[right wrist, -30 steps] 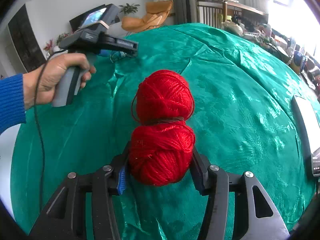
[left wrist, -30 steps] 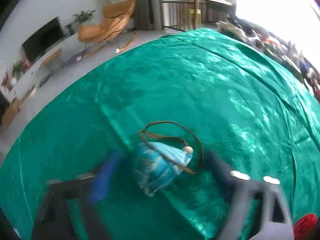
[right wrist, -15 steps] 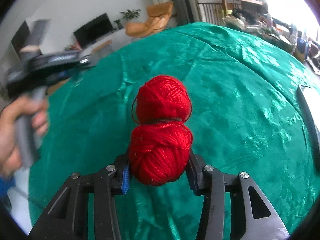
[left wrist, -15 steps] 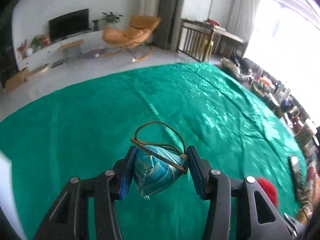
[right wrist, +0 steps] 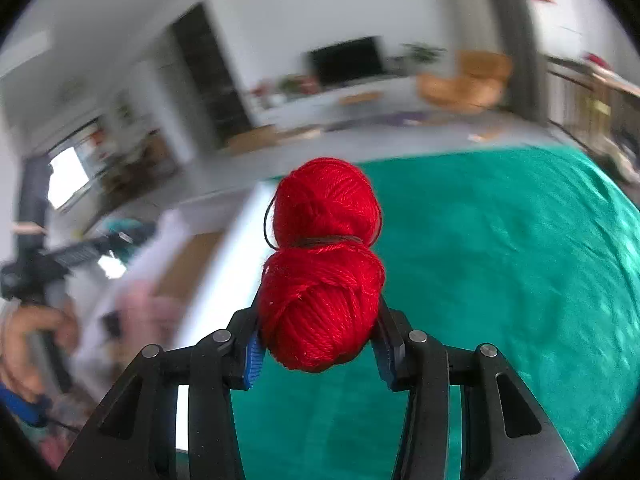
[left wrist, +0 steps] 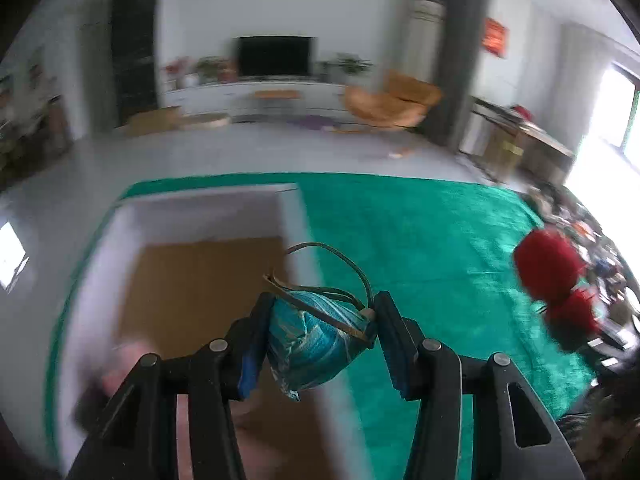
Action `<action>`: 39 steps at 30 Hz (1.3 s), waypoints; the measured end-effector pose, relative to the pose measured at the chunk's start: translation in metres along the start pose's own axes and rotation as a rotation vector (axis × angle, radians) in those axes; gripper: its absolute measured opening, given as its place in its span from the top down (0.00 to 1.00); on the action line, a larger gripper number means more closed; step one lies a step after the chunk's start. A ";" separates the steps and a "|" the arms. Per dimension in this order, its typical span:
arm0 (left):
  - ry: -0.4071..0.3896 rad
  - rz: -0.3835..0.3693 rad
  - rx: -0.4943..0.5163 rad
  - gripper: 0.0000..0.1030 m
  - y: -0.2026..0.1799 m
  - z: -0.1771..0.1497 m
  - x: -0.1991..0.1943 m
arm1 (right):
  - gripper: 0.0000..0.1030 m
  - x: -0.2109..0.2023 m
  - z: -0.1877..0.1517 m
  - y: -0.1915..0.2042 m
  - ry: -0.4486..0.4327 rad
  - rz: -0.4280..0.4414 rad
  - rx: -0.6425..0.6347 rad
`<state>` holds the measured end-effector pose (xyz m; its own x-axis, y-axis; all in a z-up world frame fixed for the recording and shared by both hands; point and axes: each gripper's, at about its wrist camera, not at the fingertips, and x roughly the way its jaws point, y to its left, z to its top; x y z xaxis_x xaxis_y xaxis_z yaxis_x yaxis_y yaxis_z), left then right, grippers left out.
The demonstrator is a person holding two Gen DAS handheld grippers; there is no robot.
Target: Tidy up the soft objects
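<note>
While the right gripper (right wrist: 318, 344) clamps the near lobe of the red yarn (right wrist: 324, 264), its long axis points away over the green cloth (right wrist: 500, 280). Beyond, the left gripper (left wrist: 320, 340) pinches a teal pouch (left wrist: 316, 340), cord loop upward, above the white box (left wrist: 296, 216) at the cloth's far-left corner.

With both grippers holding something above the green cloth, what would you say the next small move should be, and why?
Probably ease the left gripper a little further over the white box and lower it. It is shut on the blue pouch, which hangs at the box's right wall, not clearly over its brown floor. The right gripper, shut on the red yarn, can follow.
</note>
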<state>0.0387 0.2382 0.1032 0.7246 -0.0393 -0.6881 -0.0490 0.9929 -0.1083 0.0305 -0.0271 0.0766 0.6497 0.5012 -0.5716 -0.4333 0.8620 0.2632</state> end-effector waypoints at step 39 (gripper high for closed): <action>-0.017 0.668 -0.252 0.00 0.115 -0.077 -0.076 | 0.29 0.095 0.004 0.198 0.242 0.079 -0.334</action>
<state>-0.0749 0.3463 0.0877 0.4948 0.5719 -0.6543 -0.6417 0.7482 0.1687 0.0091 0.1911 0.0778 0.4587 0.4977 -0.7361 -0.6804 0.7296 0.0693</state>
